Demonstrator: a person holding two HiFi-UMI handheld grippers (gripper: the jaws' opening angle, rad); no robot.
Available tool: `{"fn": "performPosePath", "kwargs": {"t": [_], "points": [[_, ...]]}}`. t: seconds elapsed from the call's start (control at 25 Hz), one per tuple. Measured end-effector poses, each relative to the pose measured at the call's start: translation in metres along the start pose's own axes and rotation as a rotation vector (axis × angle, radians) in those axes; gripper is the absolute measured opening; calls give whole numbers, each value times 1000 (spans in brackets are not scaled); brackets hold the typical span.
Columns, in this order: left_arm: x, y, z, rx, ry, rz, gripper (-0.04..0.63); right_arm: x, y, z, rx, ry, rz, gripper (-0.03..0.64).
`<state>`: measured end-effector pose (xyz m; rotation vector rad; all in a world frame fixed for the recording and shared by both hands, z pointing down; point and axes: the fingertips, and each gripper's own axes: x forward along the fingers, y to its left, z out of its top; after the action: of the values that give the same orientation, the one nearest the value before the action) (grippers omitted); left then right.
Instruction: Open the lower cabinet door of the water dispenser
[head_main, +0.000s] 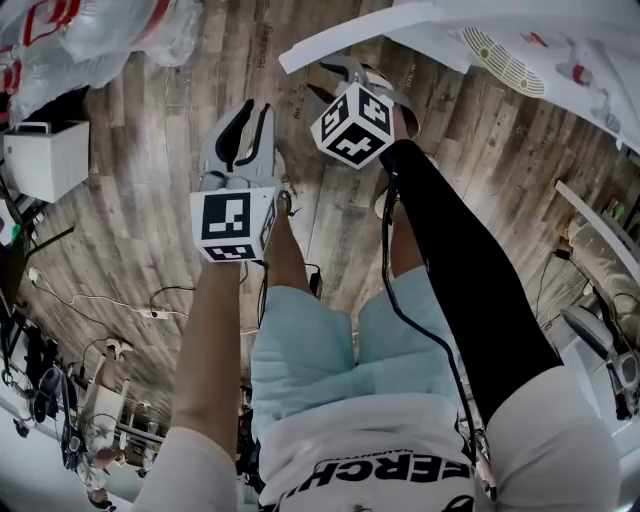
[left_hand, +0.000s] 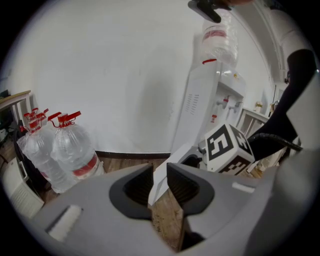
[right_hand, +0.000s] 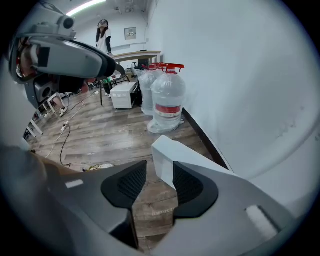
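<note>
When read from the left, opens with a white box (head_main: 45, 158) on the plank floor (head_main: 150, 230), close to the left edge. Beyond it, against the white wall (left_hand: 125, 75), large water jugs (left_hand: 75, 147) with red caps and handles, upright in a cluster.

Next, left gripper (left_hand: 160, 166), held out over the floor and aimed toward the far wall. Fingers (left_hand: 138, 188) spread a little, pinching nothing; through the gap, only floor and a white corner of the lower cabinet door (left_hand: 159, 182), well beyond the tips.

Just to the right and a bit farther off, right gripper (right_hand: 159, 163), tilted steeply down. Fingers (right_hand: 187, 188) spread wide, pressed on nothing. Same door here: white, thick-edged, jutting toward the grippers from the dispenser's lower part, its corner rising in the gap and running off behind the right-hand finger. Touching that finger or clear of it, cannot tell.

Farthest right, water dispenser (left_hand: 220, 95): white, taps on the front, upturned bottle (left_hand: 218, 40) on top, near the wall.
</note>
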<state>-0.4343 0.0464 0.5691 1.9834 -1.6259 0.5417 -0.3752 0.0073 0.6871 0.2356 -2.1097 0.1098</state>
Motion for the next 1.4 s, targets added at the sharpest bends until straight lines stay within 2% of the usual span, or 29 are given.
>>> {"fn": "performPosePath", "kwargs": {"t": [0.2,0.36,0.52,0.68,0.88,1.04,1.08,1.12,1.4], "points": [[-21,-16,43,26,-41,-14,87,-58,2,8,75,-41,-48,166],[-43,-44,98,67,-83,-53,87,-136,-17,25,218,-140,-129,166],[-61,-85,157,126,-152,-134,87,-224,-47,41,346,-263,-237,164],[-79,-130,204,158,-196,-204,86,-313,-72,45,378,-328,-359,164],[-98,-175,259,206,-246,-262,87,-401,-83,45,436,-415,-463,162],[-108,-206,293,214,-275,-288,86,-457,-84,39,449,-455,-544,89],[-111,-213,299,221,-282,-295,86,-468,-82,38,450,-466,-556,63],[-114,-219,305,230,-288,-305,86,-479,-81,37,450,-479,-564,9],[-130,-247,334,276,-321,-356,57,-540,-84,35,424,-514,-644,2]]}}
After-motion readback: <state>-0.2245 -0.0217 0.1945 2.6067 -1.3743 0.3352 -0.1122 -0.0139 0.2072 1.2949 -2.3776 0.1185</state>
